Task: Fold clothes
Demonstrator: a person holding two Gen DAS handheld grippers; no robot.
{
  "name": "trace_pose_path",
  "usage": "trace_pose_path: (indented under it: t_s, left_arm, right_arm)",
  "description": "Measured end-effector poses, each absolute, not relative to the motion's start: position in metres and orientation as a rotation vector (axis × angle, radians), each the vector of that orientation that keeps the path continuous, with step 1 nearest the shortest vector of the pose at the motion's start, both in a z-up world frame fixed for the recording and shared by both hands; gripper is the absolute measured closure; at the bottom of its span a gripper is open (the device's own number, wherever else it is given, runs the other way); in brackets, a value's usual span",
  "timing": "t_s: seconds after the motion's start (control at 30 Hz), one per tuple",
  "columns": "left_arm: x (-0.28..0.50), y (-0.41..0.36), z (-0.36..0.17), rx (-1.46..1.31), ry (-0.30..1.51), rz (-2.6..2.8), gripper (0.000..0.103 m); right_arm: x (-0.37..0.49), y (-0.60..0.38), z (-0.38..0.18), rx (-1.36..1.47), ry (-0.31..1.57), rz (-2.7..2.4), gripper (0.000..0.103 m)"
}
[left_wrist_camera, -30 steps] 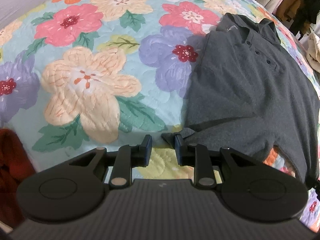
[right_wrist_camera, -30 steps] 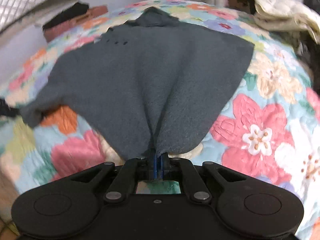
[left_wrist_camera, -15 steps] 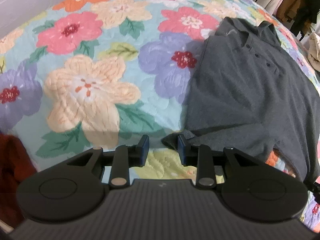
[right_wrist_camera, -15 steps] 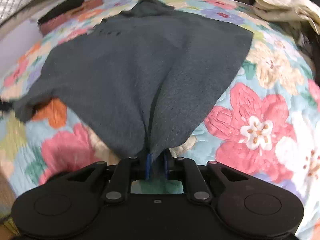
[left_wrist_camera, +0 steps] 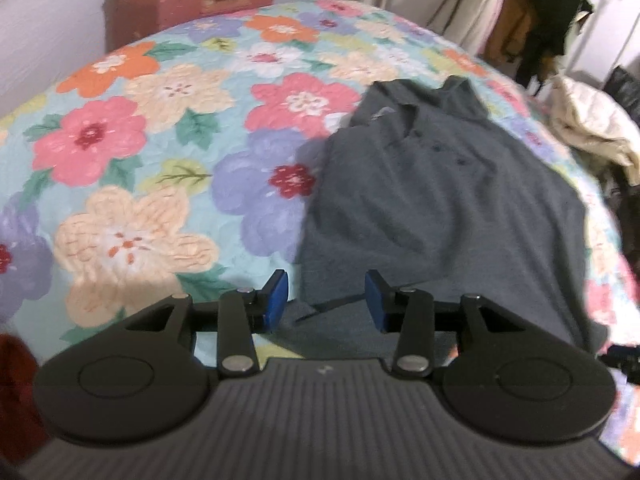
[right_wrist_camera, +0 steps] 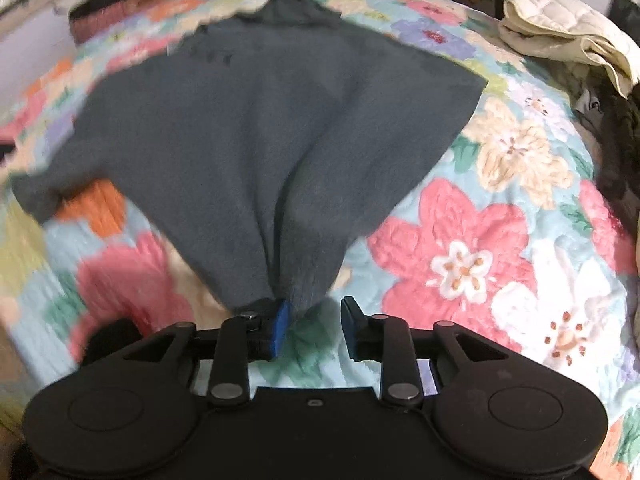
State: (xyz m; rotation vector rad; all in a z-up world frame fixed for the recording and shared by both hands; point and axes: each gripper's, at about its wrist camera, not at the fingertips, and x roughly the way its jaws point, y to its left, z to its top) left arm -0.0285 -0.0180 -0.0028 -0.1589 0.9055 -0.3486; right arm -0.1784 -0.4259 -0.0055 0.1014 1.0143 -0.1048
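Observation:
A dark grey polo shirt (left_wrist_camera: 440,200) lies face up on a floral quilt (left_wrist_camera: 168,168), collar at the far end. It also shows in the right wrist view (right_wrist_camera: 260,128). My left gripper (left_wrist_camera: 326,300) is open, its jaws wide apart over the shirt's near hem corner. My right gripper (right_wrist_camera: 314,322) is open; a bunched fold of the hem rests against its left pad (right_wrist_camera: 280,324), with the right pad apart from the cloth.
A cream quilted garment (right_wrist_camera: 560,40) lies heaped at the bed's far right. A reddish box (left_wrist_camera: 188,4) with dark cloth on top stands behind the bed. Clothes (left_wrist_camera: 544,20) hang at the back right. Something dark red (left_wrist_camera: 16,392) sits at the near left.
Both grippers have opened. The right one let go of the hem it was pinching, and the left one widened and shifted right over the hem corner.

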Motion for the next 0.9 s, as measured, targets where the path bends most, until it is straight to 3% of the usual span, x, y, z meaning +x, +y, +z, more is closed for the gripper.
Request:
trace_pose_path:
  t_s: [0.1,0.13,0.17,0.37,0.7,0.9]
  left_arm:
    - [-0.031,-0.027,0.005,-0.054,0.822,-0.269,0.058]
    - [-0.03,-0.031,0.006,-0.028,0.814,-0.254,0.056]
    - [-0.027,-0.033,0.006,-0.025,0.821,-0.252,0.056]
    - [-0.014,-0.053,0.024,-0.031,0.849,-0.333,0.056]
    - [0.032,-0.121,0.076,0.113,0.885,-0.564,0.049]
    - [0.082,-0.164,0.063,0.139,0.867,-0.583,0.052]
  right_arm:
    - [-0.168,-0.43,0.026,0.088,0.936,-0.036,0.056]
    - [-0.163,-0.431,0.037,0.071,0.906,-0.008,0.047]
    - [-0.158,-0.429,0.039,0.055,0.874,-0.008,0.045]
    - [-0.122,-0.416,0.047,0.009,0.824,0.092,0.046]
    - [-0.033,-0.401,0.161,-0.299,0.973,0.309,0.043]
    - [0.048,-0.416,0.108,-0.428,1.021,0.275,0.043]
